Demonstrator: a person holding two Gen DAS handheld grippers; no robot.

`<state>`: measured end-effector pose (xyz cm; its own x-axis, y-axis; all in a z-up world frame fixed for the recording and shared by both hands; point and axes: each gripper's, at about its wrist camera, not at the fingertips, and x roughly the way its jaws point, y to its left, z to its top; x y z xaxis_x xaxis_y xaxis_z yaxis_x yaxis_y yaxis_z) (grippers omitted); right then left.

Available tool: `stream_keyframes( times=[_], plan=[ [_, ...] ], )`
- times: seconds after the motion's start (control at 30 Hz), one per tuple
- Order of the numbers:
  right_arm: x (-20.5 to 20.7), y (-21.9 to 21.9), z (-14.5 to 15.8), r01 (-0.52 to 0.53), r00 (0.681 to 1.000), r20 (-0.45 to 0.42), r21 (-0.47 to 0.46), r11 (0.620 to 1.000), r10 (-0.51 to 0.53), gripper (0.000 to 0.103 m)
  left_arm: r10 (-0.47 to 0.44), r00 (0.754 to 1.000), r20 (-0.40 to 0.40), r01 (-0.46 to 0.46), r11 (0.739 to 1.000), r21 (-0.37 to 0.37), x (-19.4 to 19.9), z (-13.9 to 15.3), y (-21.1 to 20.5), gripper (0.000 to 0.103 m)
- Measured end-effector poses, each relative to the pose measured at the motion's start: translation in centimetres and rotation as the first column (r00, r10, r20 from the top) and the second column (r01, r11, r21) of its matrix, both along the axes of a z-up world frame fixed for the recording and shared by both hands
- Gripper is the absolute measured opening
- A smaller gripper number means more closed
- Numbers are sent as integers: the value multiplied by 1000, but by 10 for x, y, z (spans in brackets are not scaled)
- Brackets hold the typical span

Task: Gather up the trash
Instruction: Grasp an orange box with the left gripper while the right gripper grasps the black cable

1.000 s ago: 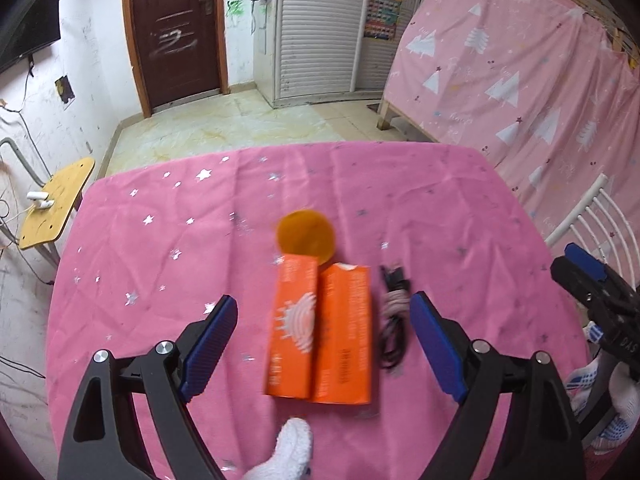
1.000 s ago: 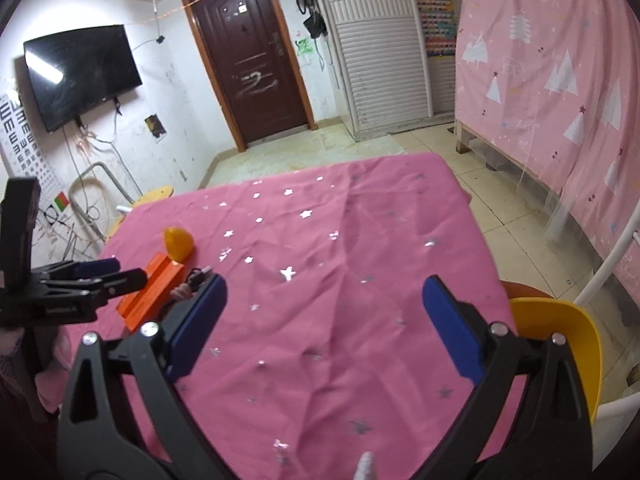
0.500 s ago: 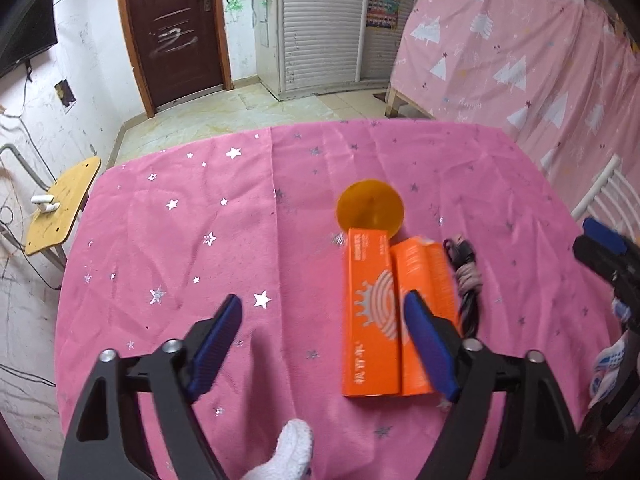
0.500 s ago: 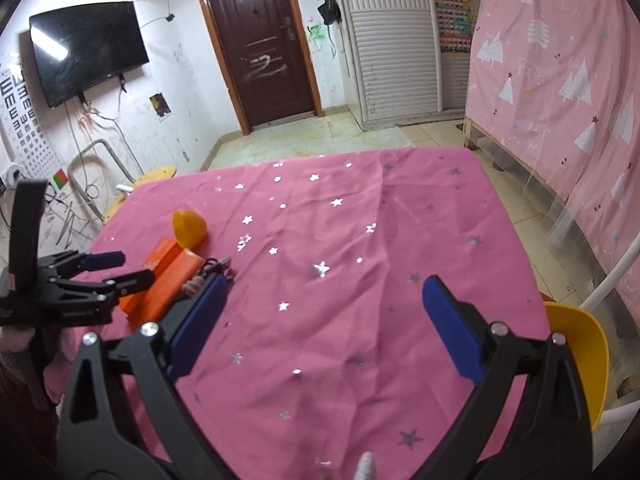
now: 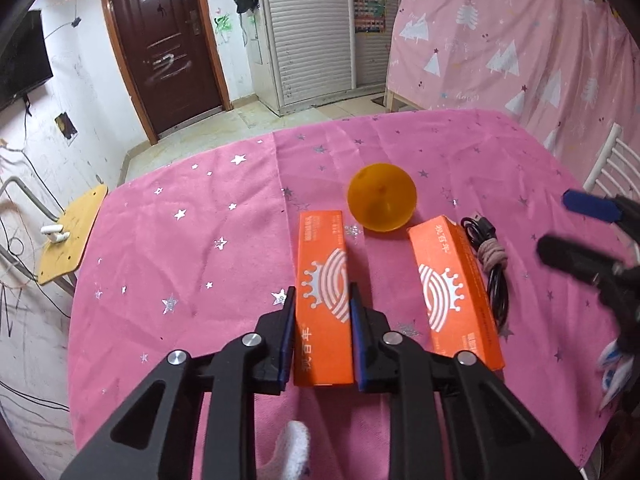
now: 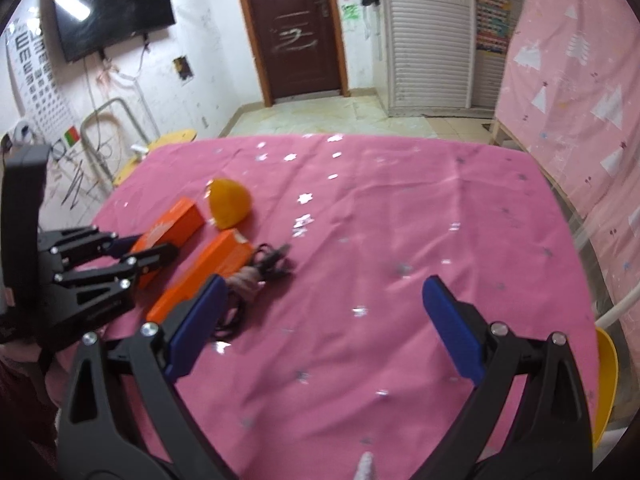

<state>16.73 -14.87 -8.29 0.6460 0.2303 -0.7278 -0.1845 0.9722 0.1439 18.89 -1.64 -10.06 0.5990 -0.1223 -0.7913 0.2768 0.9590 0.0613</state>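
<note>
Left tongs (image 5: 322,320) boxed in: second box (image 5: 454,292) just right, ball (image 5: 382,197) ahead-right. Bare cloth (image 5: 192,264) left of them. Right tongs (image 6: 320,328) have bare cloth ahead; cable (image 6: 256,276) by the left finger.

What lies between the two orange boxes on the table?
Only bare pink tablecloth lies between the held orange box and the second orange box; the yellow ball sits just beyond the gap, in the left wrist view.

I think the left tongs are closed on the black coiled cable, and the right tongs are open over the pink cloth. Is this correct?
Not quite. The left tongs are closed on an orange rectangular carton, not the black coiled cable, as the left wrist view shows. The right tongs are indeed open over the pink cloth.
</note>
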Motion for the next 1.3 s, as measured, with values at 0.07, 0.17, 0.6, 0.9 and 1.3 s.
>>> stream_keyframes(
  times=[0.07,0.17,0.6,0.9,1.3],
  plan=[
    [3,12,-3,-28,1000,-13,-25,999,27,94,16,1000,2,-16,999,-36,1,2,11,15],
    [8,27,-9,-63,997,-40,-74,995,60,89,25,1000,2,-25,998,-64,2,2,19,15],
    [29,62,-18,-116,990,-96,-134,984,103,49,3,1000,-21,-5,995,-96,5,-1,22,15],
    [29,65,-15,-139,988,-80,-123,983,130,30,-1,1000,-19,-1,996,-90,5,-1,21,15],
    [6,16,13,-59,998,17,-7,998,59,30,29,998,57,-18,982,-187,-16,29,26,15]
  ],
)
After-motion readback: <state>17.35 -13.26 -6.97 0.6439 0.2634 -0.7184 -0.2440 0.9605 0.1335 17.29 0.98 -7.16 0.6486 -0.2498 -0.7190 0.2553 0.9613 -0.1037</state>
